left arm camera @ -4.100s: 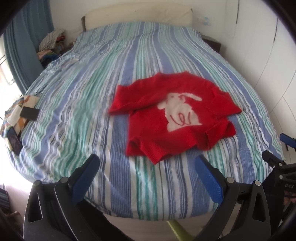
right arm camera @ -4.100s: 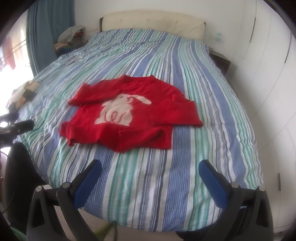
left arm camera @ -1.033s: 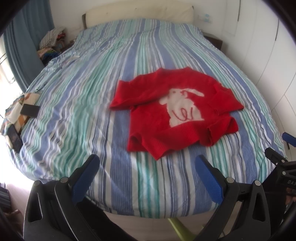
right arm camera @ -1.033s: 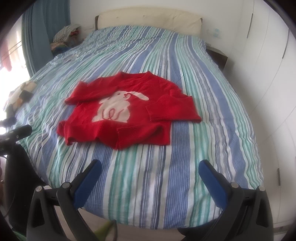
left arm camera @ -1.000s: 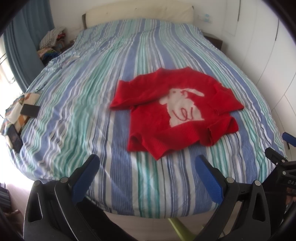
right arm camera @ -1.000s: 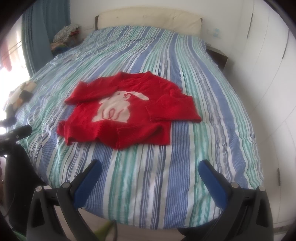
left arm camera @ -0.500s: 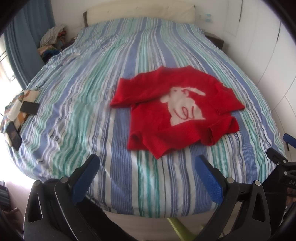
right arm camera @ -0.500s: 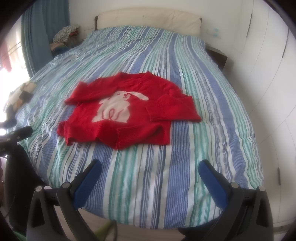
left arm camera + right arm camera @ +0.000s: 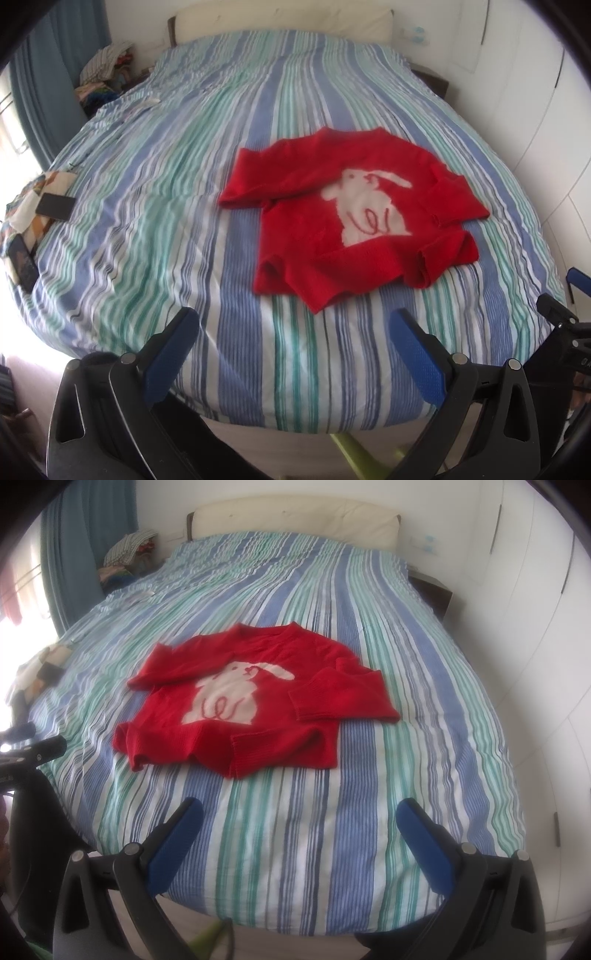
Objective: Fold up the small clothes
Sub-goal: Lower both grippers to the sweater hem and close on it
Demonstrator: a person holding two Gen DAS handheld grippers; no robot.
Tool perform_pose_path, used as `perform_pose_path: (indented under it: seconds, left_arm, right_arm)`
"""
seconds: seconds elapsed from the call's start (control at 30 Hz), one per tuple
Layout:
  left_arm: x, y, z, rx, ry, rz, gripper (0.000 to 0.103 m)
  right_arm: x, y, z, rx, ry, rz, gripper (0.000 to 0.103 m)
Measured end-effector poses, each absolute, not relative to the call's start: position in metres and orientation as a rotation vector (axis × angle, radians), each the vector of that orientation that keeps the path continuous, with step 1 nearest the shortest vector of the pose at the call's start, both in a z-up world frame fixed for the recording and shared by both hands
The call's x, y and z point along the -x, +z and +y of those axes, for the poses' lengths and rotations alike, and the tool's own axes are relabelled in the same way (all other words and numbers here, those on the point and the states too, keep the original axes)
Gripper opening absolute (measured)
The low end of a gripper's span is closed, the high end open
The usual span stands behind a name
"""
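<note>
Seen spread face up on the striped bed for folding: red rabbit sweater, hem rumpled, sleeves drawn in, with left tongs and right tongs wide apart, empty, short of it.

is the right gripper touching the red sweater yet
Apart. In the right wrist view, the open right gripper sits short of the red sweater, with a band of bare striped bedspread between its fingertips and the hem.
</note>
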State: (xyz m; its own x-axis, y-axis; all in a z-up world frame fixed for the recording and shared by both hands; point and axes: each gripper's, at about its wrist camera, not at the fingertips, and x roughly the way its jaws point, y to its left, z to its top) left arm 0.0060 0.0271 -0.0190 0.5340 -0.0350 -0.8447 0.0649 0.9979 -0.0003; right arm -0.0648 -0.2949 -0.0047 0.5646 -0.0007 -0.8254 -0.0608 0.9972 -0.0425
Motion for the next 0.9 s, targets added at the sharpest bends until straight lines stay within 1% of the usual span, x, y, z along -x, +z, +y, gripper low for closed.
perform_pose_path:
  seconds: [0.17, 0.3, 0.4, 0.5, 0.6, 0.7, 0.77, 0.8, 0.83, 0.87, 0.9]
  left_arm:
    - [-0.012, -0.026, 0.052, 0.016, -0.026, 1.012, 0.103]
    - [-0.018, -0.041, 0.082, 0.084, 0.026, 1.053, 0.102]
    - [-0.027, -0.06, 0.092, 0.109, 0.019, 1.107, 0.102]
    - [-0.036, -0.081, 0.084, 0.131, -0.037, 1.156, 0.102]
    - [-0.052, -0.105, 0.061, 0.144, -0.111, 1.191, 0.102]
    - [-0.074, -0.126, 0.046, 0.192, -0.142, 1.218, 0.101]
    - [-0.087, -0.136, 0.042, 0.217, -0.132, 1.238, 0.099]
    - [-0.092, -0.14, 0.042, 0.237, -0.135, 1.237, 0.092]
    - [-0.096, -0.142, 0.043, 0.252, -0.134, 1.24, 0.072]
    - [-0.099, -0.146, 0.044, 0.265, -0.138, 1.252, 0.057]
    - [-0.102, -0.15, 0.044, 0.278, -0.149, 1.274, 0.021]
  right_arm:
    - [0.063, -0.005, -0.299, 0.061, 0.028, 0.974, 0.103]
    - [0.062, -0.004, -0.311, 0.031, 0.002, 0.955, 0.103]
    - [0.061, -0.015, -0.321, -0.007, -0.013, 0.961, 0.103]
    - [0.055, -0.037, -0.326, -0.063, 0.019, 0.986, 0.103]
    - [0.038, -0.064, -0.325, -0.181, 0.115, 1.0, 0.103]
    - [0.006, -0.094, -0.322, -0.374, 0.212, 1.025, 0.103]
    - [-0.02, -0.117, -0.32, -0.52, 0.222, 1.075, 0.103]
    - [-0.033, -0.127, -0.32, -0.596, 0.202, 1.107, 0.102]
    - [-0.045, -0.138, -0.32, -0.68, 0.177, 1.14, 0.1]
    - [-0.055, -0.147, -0.32, -0.757, 0.165, 1.169, 0.1]
    - [-0.064, -0.157, -0.318, -0.811, 0.16, 1.197, 0.094]
